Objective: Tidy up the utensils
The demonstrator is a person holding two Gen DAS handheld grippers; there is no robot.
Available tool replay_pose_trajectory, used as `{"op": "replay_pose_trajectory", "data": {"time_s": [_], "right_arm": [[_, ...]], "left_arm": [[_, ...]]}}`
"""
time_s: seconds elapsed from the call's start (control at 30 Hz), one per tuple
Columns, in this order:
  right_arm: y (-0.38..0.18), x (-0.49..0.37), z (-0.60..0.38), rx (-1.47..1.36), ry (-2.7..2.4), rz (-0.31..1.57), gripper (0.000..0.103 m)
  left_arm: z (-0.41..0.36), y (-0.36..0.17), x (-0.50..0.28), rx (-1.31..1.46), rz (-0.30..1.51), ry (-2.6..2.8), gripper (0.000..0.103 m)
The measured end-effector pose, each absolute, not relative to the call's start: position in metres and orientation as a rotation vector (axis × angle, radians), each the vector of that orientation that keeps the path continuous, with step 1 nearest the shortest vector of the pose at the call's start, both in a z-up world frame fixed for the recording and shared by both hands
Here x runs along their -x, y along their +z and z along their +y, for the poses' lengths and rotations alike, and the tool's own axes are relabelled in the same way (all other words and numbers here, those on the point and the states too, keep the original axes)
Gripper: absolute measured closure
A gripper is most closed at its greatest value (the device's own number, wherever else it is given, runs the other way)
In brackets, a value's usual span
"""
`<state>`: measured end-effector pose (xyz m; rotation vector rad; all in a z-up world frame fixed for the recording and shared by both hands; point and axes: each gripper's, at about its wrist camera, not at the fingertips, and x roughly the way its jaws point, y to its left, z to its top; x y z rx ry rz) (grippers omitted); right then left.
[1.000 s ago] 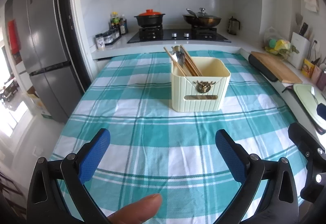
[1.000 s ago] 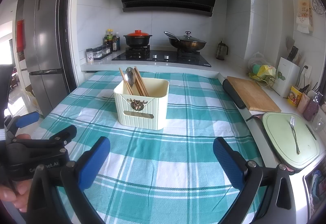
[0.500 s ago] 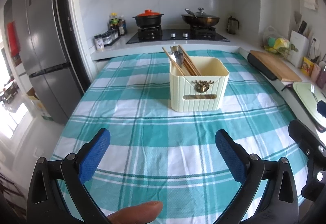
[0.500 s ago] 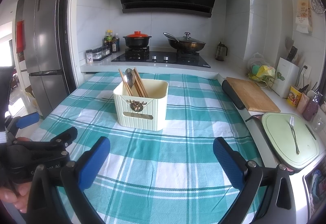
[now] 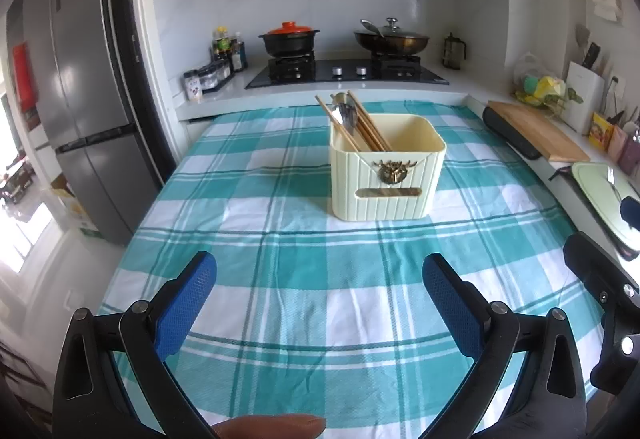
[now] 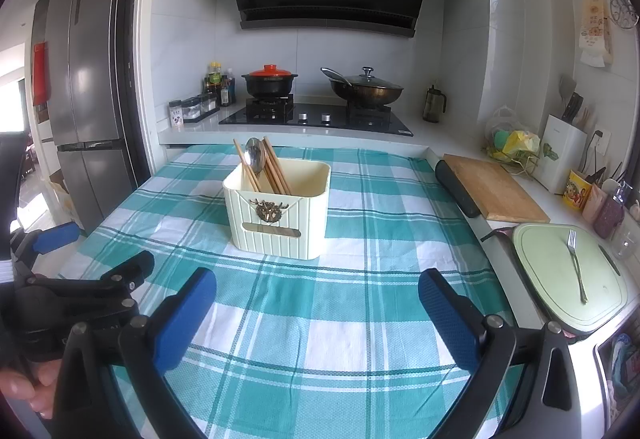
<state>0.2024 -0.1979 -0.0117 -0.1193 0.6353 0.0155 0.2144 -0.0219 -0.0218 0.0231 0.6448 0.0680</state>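
Note:
A cream ribbed utensil holder (image 5: 386, 169) (image 6: 278, 213) with a brass ornament stands mid-table on the teal plaid cloth (image 5: 280, 199). Wooden chopsticks (image 5: 362, 125) and a metal spoon (image 5: 346, 113) lean in its left side; they appear as chopsticks (image 6: 272, 169) and spoon (image 6: 254, 153) in the right wrist view too. A fork (image 6: 576, 265) lies on a pale green lid at the right. My left gripper (image 5: 320, 303) is open over the cloth near the front edge, nothing between its blue pads. My right gripper (image 6: 318, 315) is open likewise, to the right of the left one.
A wooden cutting board (image 6: 494, 193) lies on the right counter beside a knife block (image 6: 562, 153). The stove (image 6: 316, 117) at the back carries a red-lidded pot (image 6: 270, 81) and a wok (image 6: 366, 89). A fridge (image 5: 86, 111) stands left of the table.
Both views have shifted only slightly; the holder sits a touch further left in the right wrist view. Both grippers stay open.

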Motion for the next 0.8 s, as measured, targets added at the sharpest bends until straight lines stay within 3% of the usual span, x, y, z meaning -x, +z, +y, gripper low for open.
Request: {"op": "replay_pose_trajectory", "data": {"time_s": [0.8], "right_arm": [[-0.0114, -0.2027, -0.2027, 0.116, 0.011, 0.633, 0.000]], "left_arm": [[-0.0304, -0.0230, -0.2100, -0.048, 0.619, 0.056, 0.000]]}}
